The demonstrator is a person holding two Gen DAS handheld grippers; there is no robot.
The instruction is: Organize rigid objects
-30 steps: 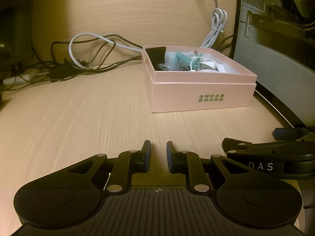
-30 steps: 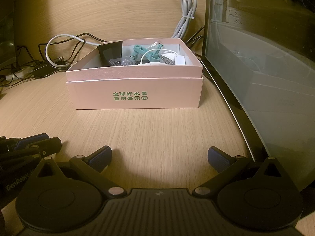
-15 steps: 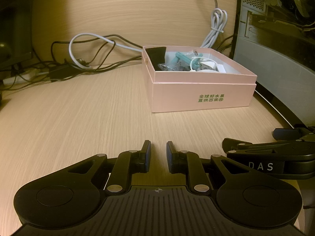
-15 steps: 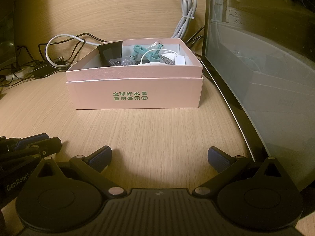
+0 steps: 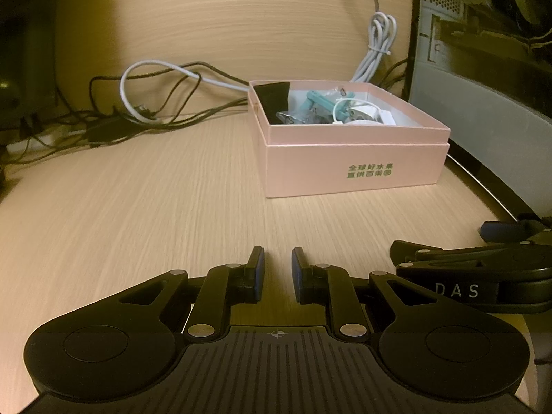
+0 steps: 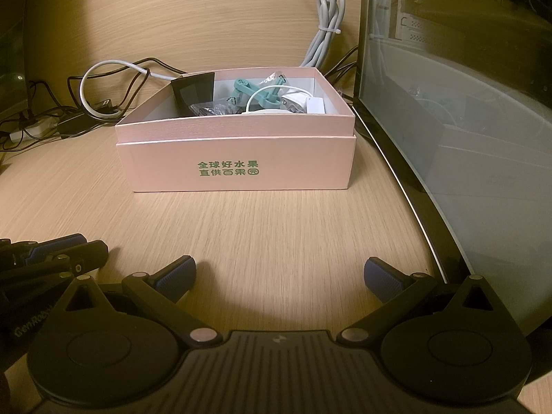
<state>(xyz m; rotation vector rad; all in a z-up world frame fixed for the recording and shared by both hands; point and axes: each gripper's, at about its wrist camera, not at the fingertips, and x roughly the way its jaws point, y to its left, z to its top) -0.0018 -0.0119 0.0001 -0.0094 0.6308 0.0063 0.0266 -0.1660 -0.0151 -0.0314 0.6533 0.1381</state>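
Observation:
A pink cardboard box (image 6: 238, 164) with green print stands on the wooden desk ahead of both grippers; it also shows in the left wrist view (image 5: 355, 169). Inside lie a black square piece (image 6: 194, 91), teal plastic parts (image 6: 257, 91), a white cable and white plug (image 6: 303, 101), and a dark crinkled packet (image 6: 214, 108). My left gripper (image 5: 277, 272) is low over the desk, nearly shut with a narrow gap, and holds nothing. My right gripper (image 6: 279, 276) is wide open and empty, a short way before the box. Each gripper shows at the other view's edge.
A glass-sided computer case (image 6: 465, 103) stands along the right, close to the box. Tangled black and white cables (image 5: 145, 110) and a bundled grey cable (image 6: 326, 34) lie by the back wall. A power strip (image 6: 31, 131) sits at the far left.

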